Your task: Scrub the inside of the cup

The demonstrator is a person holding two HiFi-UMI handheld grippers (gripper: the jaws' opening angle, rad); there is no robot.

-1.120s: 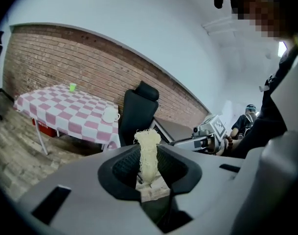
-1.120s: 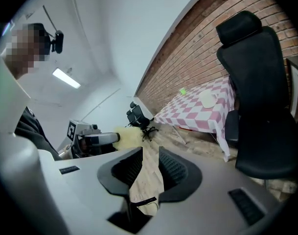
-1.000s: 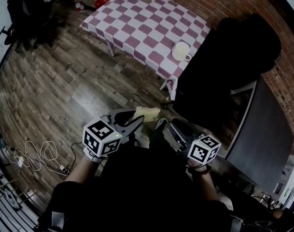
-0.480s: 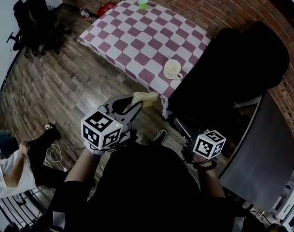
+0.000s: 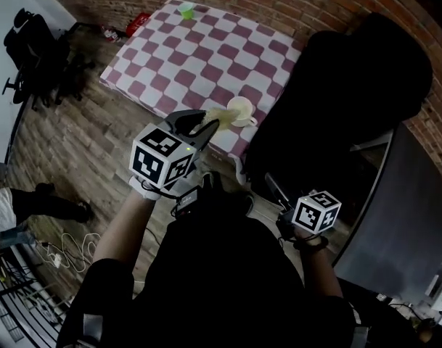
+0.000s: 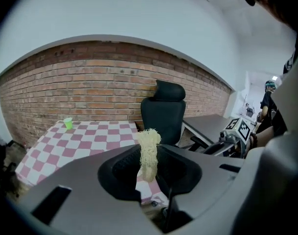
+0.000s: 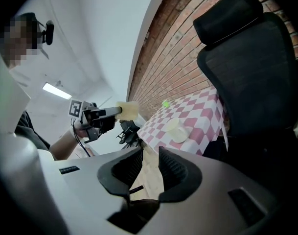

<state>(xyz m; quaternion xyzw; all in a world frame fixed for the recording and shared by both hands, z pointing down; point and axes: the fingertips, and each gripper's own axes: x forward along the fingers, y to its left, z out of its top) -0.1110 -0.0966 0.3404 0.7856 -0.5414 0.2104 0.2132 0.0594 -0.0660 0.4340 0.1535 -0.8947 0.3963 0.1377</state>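
Nearest, the right gripper (image 7: 149, 164) holds its jaws spread on nothing, which is plain only in its own view. The left gripper (image 6: 148, 156) pinches a yellow loofah scrubber (image 6: 149, 150). In the head view the cream cup (image 5: 241, 111) stands at one o'clock of the scrubber, by the near edge of the checked table (image 5: 206, 49). The left gripper view misses it.

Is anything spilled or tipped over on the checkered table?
Nothing stands out. The cream cup stands upright near the near edge of the table, the small green cup at the far end, and no spill shows.
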